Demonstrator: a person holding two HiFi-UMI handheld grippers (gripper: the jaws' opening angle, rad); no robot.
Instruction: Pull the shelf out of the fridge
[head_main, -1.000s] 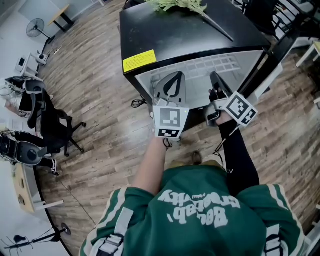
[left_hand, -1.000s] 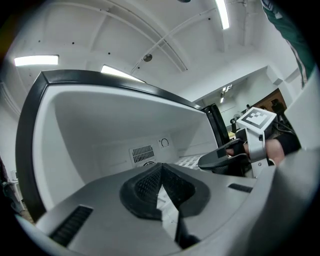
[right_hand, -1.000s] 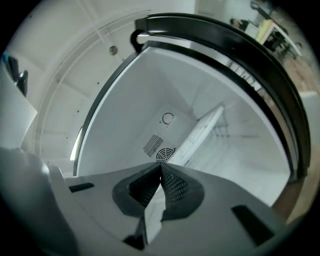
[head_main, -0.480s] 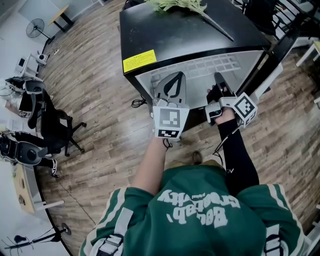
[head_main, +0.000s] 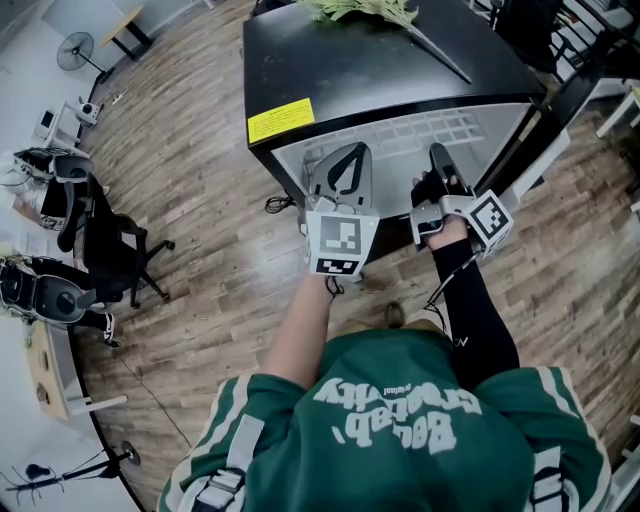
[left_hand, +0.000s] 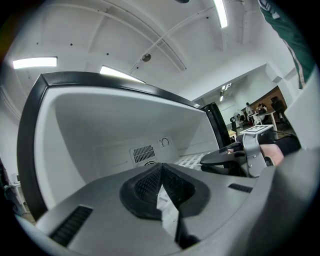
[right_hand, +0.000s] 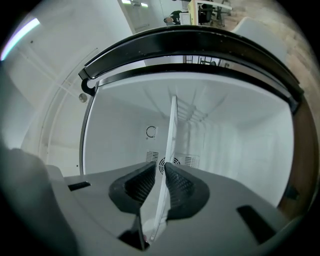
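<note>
The black fridge (head_main: 380, 65) stands open below me, its white wire shelf (head_main: 440, 128) showing in the white interior. My left gripper (head_main: 345, 172) is at the shelf's front left and is shut on its edge; a white strip of shelf (left_hand: 166, 206) sits between the pads of the gripper (left_hand: 161, 187). My right gripper (head_main: 440, 165) is at the front right. In its view the shelf (right_hand: 171, 130) runs edge-on between the jaws of the gripper (right_hand: 159, 176), which are shut on it. The right gripper (left_hand: 235, 157) also shows in the left gripper view.
The fridge door (head_main: 537, 165) hangs open at the right. A yellow label (head_main: 279, 121) and green leaves (head_main: 360, 10) lie on the fridge top. A rear vent (left_hand: 144, 152) marks the back wall. An office chair (head_main: 110, 245) stands on the wooden floor at left.
The right gripper has shifted a little to the right and turned, its marker cube ending lower right. The left gripper has stayed put.
</note>
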